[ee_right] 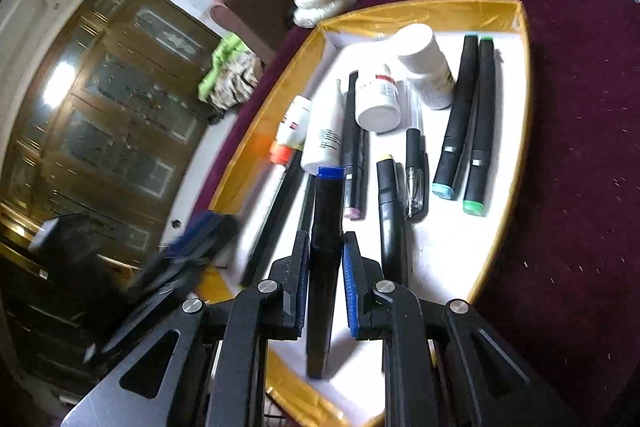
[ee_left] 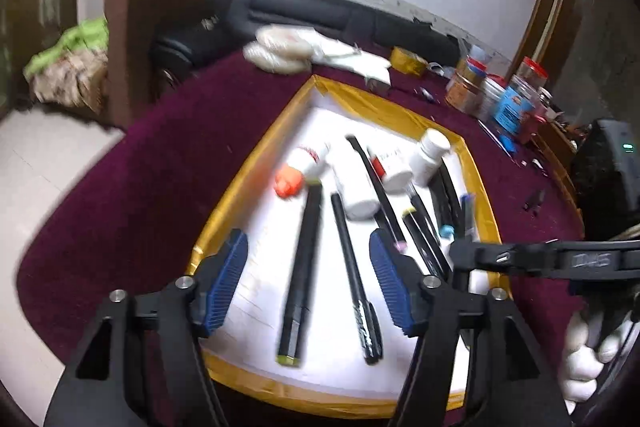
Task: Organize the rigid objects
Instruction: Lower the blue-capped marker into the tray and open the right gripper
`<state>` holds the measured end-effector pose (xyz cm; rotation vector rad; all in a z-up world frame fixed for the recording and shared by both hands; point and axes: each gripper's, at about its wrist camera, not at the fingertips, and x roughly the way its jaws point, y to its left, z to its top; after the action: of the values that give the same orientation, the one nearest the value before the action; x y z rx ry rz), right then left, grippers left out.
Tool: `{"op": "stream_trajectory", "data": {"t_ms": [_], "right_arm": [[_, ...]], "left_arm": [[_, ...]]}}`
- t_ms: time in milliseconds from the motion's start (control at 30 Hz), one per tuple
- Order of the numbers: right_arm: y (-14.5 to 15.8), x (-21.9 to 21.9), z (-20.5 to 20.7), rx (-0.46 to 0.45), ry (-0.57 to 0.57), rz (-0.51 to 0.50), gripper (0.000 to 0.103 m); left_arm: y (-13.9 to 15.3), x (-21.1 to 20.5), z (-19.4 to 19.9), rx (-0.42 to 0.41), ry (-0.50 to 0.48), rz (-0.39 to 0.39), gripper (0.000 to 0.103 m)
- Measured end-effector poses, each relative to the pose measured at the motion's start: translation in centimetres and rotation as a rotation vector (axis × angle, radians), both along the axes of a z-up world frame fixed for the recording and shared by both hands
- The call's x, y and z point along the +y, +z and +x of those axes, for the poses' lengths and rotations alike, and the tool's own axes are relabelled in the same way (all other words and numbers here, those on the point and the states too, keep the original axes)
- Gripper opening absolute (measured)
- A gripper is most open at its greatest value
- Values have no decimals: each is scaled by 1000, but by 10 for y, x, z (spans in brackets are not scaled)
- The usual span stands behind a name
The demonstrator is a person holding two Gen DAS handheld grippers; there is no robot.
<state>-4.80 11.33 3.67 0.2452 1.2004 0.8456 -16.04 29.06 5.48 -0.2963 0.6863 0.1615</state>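
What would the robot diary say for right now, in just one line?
left hand-held gripper: open, empty, over tray | right hand-held gripper: shut on blue-capped marker | loose markers, bottles in tray

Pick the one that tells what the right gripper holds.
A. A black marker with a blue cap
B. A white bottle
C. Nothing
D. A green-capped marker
A: in the right wrist view the right gripper has its jaws closed on a black marker with a blue cap, held over the tray.

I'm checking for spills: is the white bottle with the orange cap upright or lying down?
Lying down. The orange-capped bottle rests on its side in the gold-rimmed tray, beside another tipped white bottle.
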Motion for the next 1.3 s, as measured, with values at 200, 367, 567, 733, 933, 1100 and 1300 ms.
{"op": "stream_trajectory", "data": {"t_ms": [200,367,567,733,933,1100,1300], "right_arm": [[3,22,-11,-89,31,-100,16],[17,5,-18,-146,-13,-92,21],[26,-24,-19,-156,-68,-59,23],[21,-31,-17,-143,-88,-46,26],[17,-47,-18,-124,-106,-12,27],[23,-59,-21,-140,-118,3,27],[24,-81,-21,-145,-153,22,29]], "left_arm": [[6,-2,-2,-5,22,74,64],[5,-5,3,17,22,93,64],[7,-14,4,30,10,121,64],[10,-25,4,39,-2,154,64],[11,-36,4,51,-16,186,64],[14,-45,3,54,-25,206,66],[17,-59,3,56,-39,231,67]]}}
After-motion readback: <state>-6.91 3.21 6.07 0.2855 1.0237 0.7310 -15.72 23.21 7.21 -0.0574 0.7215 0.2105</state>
